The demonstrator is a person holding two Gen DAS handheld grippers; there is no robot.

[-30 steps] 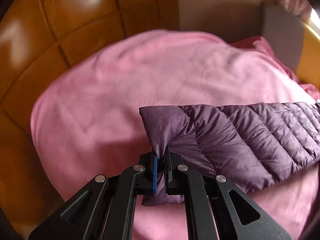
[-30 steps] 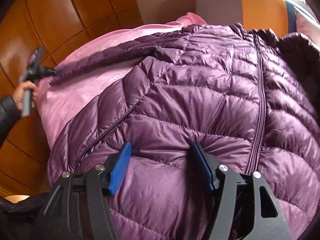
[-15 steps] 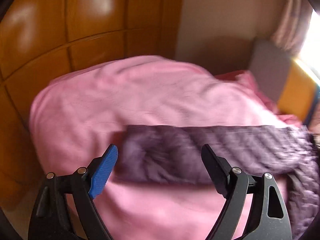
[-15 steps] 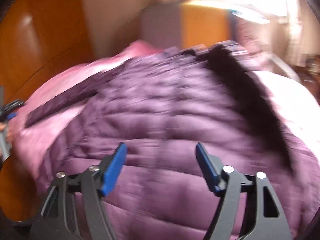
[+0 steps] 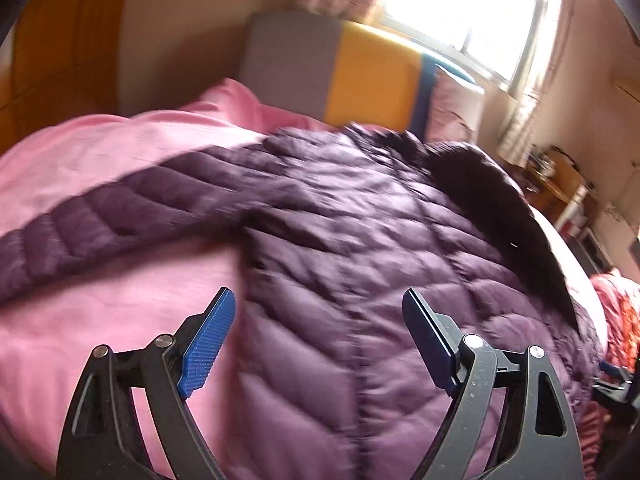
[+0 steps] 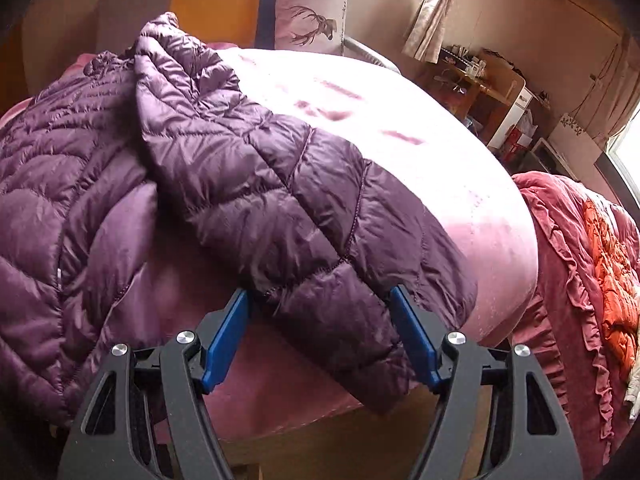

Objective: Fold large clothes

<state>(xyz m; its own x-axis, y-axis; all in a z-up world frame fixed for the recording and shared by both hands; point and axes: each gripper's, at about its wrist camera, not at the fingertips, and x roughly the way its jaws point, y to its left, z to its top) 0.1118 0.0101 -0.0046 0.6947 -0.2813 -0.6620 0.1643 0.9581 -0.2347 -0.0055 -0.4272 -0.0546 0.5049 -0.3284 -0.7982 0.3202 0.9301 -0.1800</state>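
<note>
Both grippers have swung away from where they were a second ago. Then the left gripper (image 5: pixel 318 300) was clenched on the cuff of the sleeve; its jaws have since been opening and now stand released, wide apart, over the body of the purple quilted jacket (image 5: pixel 360 264), pressing on nothing. That left sleeve (image 5: pixel 100 220) now lies stretched out across the pink bedspread (image 5: pixel 80 320), apart from the jaws.

From the right wrist, the right gripper (image 6: pixel 320 300) has left the front of the jacket and now faces the other sleeve (image 6: pixel 304 216), which lies near the foot edge of the bed. Its jaws have just been closing a little, with the sleeve end between them; whether the blue pads (image 6: pixel 226 336) press on the fabric I cannot tell.

No brand or label can be read on the jacket. A pillow (image 6: pixel 308 12) at the headboard bears a deer drawing and small writing too small to read.
</note>
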